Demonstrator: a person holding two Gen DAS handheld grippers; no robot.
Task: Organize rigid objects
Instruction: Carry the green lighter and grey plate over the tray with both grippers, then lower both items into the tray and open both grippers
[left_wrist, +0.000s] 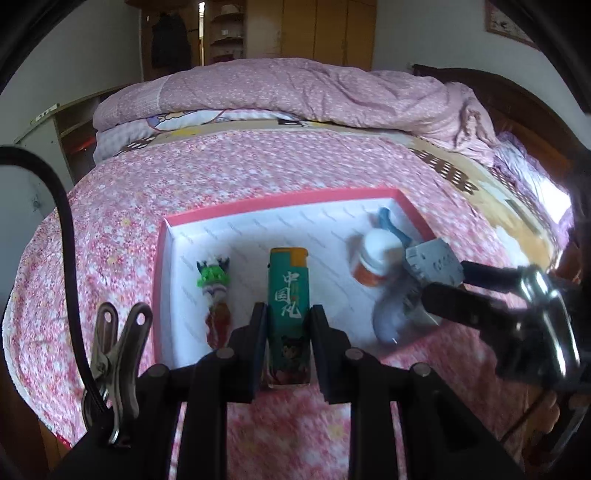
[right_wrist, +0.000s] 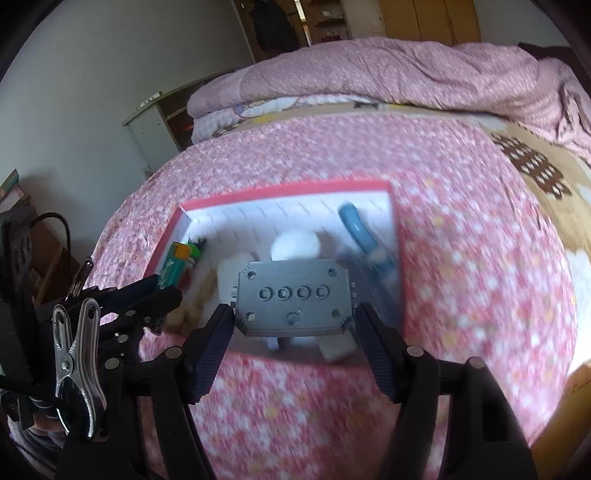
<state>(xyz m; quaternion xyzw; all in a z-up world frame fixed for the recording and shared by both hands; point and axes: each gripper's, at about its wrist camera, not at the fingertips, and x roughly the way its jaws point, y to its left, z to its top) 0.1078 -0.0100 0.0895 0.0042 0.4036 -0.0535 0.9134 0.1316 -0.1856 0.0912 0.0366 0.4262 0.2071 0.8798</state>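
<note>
A pink-rimmed white box (left_wrist: 280, 205) lies on the bed. My left gripper (left_wrist: 289, 321) is shut on a green lighter (left_wrist: 289, 291) with an orange top, held over the box's near edge. My right gripper (right_wrist: 294, 317) is shut on a grey metal block (right_wrist: 293, 302) with several round holes, held above the box (right_wrist: 288, 190); the block also shows in the left wrist view (left_wrist: 434, 264). Inside the box lie a small green-headed figurine (left_wrist: 216, 291), a white-capped bottle (left_wrist: 375, 258) and a blue-handled tool (left_wrist: 388, 221).
A pink floral bedspread (left_wrist: 184, 177) covers the bed all around the box. A folded pink quilt (left_wrist: 295, 88) lies at the far end. A dark wooden headboard (left_wrist: 517, 107) stands to the right. A cabinet (right_wrist: 155, 122) stands by the wall on the left.
</note>
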